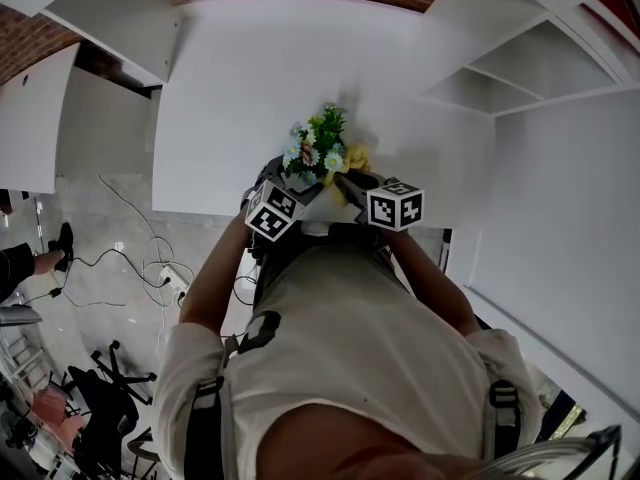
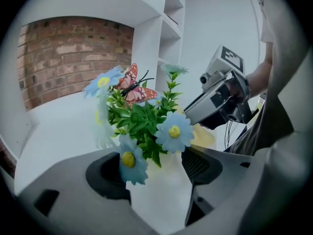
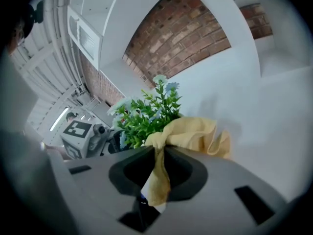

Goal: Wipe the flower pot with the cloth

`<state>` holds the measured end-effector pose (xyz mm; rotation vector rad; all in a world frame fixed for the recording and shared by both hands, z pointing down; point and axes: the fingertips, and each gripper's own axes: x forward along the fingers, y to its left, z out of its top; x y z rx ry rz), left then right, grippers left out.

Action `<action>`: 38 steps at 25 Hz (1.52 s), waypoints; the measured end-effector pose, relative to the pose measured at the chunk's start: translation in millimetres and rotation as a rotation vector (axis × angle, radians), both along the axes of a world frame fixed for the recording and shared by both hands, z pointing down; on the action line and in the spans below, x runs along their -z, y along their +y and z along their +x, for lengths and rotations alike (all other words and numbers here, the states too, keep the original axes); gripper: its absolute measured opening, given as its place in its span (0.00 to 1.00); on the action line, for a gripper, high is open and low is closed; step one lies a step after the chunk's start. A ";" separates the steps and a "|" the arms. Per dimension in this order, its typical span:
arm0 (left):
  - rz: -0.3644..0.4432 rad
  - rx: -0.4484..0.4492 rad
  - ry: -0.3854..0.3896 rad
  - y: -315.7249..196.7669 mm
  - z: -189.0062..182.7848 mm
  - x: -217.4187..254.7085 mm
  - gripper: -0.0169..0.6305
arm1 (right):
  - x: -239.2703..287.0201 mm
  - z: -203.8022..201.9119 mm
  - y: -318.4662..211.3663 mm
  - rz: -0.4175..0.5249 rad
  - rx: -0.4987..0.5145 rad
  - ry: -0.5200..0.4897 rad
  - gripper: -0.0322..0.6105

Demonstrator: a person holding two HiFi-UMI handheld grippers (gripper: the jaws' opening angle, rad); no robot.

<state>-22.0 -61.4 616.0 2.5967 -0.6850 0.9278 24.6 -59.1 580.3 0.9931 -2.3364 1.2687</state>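
A white flower pot (image 2: 159, 192) with blue daisies, green leaves and a toy butterfly (image 2: 142, 119) sits between the jaws of my left gripper (image 2: 156, 168), which is shut on its body. In the head view the flowers (image 1: 318, 146) rise above both grippers at the near edge of the table. My right gripper (image 3: 156, 153) is shut on a yellow cloth (image 3: 190, 133), which bunches out past its jaws. The cloth (image 1: 355, 156) lies against the right side of the flowers. From the left gripper view the right gripper (image 2: 195, 114) comes in from the right, cloth (image 2: 203, 137) under its tip.
The white table (image 1: 260, 88) stretches away behind the pot. White shelves (image 1: 530, 68) stand at the right and a brick wall (image 2: 68, 53) at the back. On the floor at the left lie cables (image 1: 150, 268), with a chair base (image 1: 115, 363) nearby.
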 end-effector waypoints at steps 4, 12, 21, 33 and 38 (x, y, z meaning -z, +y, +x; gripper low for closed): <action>-0.013 0.015 -0.006 13.5 -4.4 0.5 0.52 | -12.1 1.7 7.9 -0.008 -0.014 -0.014 0.16; -0.030 0.067 -0.001 24.1 -6.8 2.1 0.52 | -48.0 -3.4 26.8 -0.090 -0.003 0.033 0.16; -0.054 0.031 -0.010 24.9 -17.2 -1.2 0.52 | -17.3 1.0 16.6 -0.043 -0.008 0.005 0.16; -0.068 0.036 0.001 33.3 -5.5 -2.3 0.52 | -42.1 0.1 29.4 -0.046 0.027 0.079 0.16; -0.078 0.065 0.015 34.1 -2.8 -2.0 0.52 | -49.9 -1.7 31.8 -0.058 0.021 0.088 0.16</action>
